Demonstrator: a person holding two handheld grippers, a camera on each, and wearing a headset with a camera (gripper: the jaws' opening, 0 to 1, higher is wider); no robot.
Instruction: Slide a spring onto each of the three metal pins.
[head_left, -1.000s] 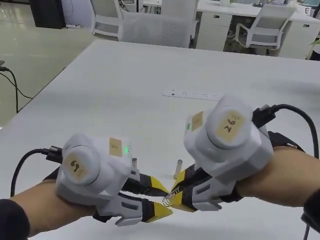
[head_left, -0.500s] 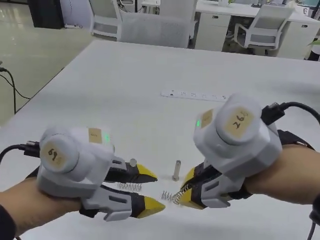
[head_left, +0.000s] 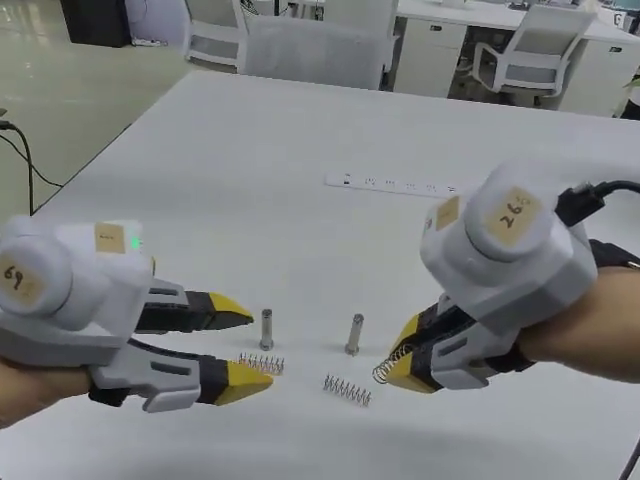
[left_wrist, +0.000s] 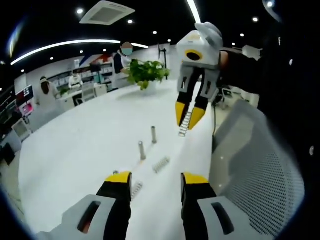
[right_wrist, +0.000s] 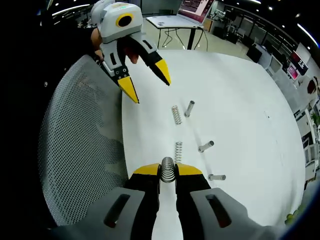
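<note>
Two short metal pins (head_left: 267, 328) (head_left: 355, 334) stand upright on the white table (head_left: 300, 220). All three pins (right_wrist: 190, 108) (right_wrist: 205, 146) (right_wrist: 216, 177) are seen in the right gripper view. My right gripper (head_left: 392, 368) (right_wrist: 168, 172) is shut on a small spring (head_left: 386, 366) (right_wrist: 168, 169), held just above the table right of the pins. Two loose springs (head_left: 260, 363) (head_left: 347, 390) lie in front of the pins. At the left my left gripper (head_left: 258, 345) (left_wrist: 156, 178) is open and holds nothing, its tips near the left pin.
A white power strip (head_left: 390, 186) lies further back on the table. Office chairs (head_left: 310, 50) and desks stand beyond the far edge. A mesh chair back (left_wrist: 250, 165) is close beside the near edge.
The left gripper has drawn back to the left, away from the right gripper, and stands open. The right gripper has moved right and lifted slightly with the spring. The head view shifted.
</note>
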